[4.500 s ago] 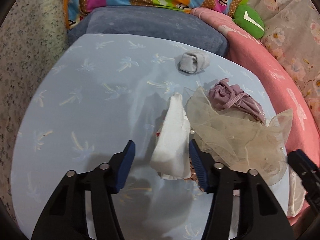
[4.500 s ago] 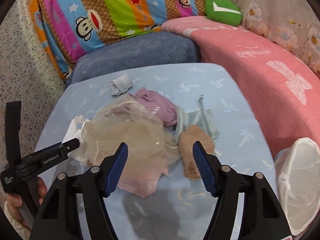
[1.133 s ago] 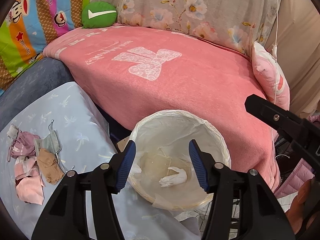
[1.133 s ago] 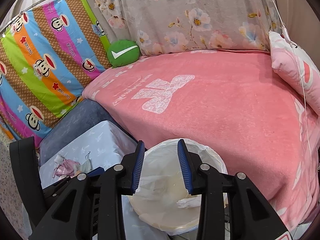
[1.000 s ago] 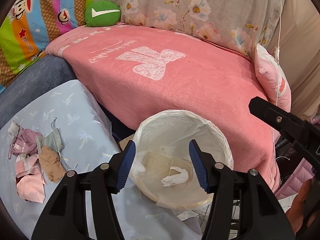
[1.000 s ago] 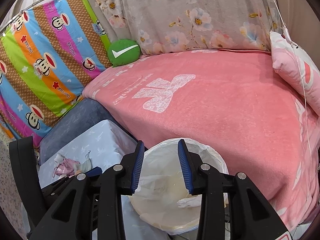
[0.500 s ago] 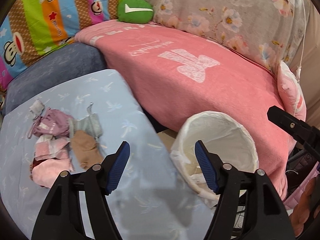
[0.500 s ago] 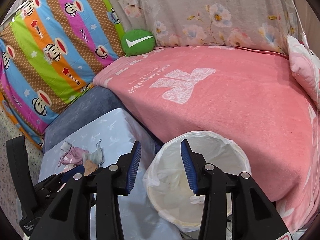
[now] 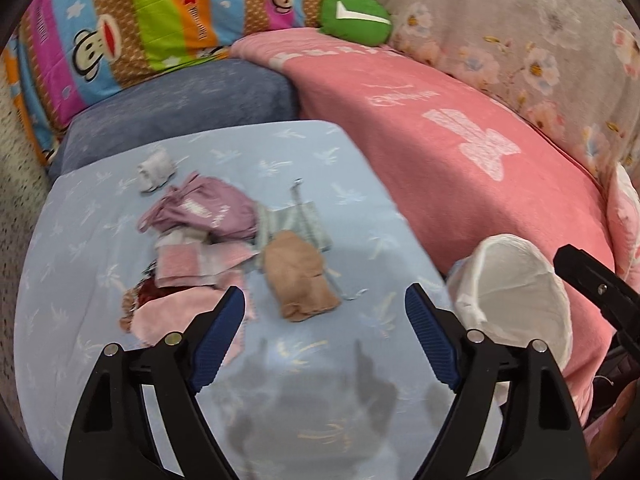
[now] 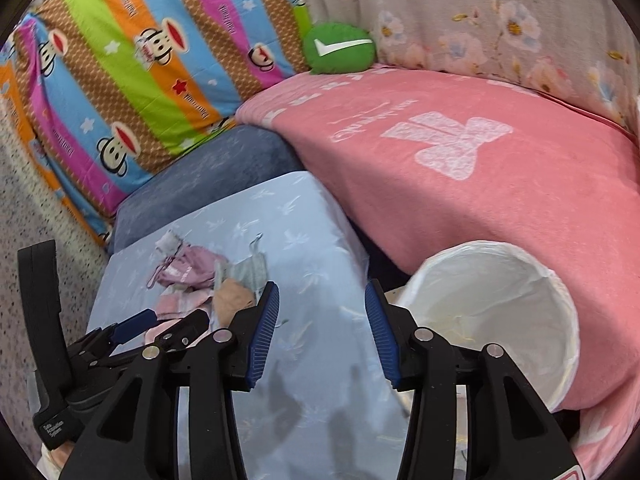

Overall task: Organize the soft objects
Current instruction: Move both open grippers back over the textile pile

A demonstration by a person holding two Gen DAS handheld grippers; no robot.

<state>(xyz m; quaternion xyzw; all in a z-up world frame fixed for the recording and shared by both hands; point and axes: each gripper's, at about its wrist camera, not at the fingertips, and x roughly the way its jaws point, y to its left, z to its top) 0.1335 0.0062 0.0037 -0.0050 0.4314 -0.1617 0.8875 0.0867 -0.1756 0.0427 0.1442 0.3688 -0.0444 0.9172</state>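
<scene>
Now both grippers come in empty, jaws opening: left gripper [image 9: 325, 312], right gripper [image 10: 318, 334]. Just ahead of the left jaws on the table [image 9: 360, 208] lies a tan sock [image 9: 298, 280], probably light and limp; pinch its bunched middle.

A pink blanket [image 10: 500, 184] with a pale bow motif covers the bed at the right; behind it hangs a grey floral fabric [image 10: 500, 32]; a round green cushion [image 10: 339, 53] with a white tick sits at the blanket's far corner; left of that cushion stands a striped monkey-print pillow [image 10: 132, 64]; below the pillow lies a dark blue cushion [image 10: 208, 176]; speckled flooring [image 10: 28, 208] shows at the far left.
</scene>
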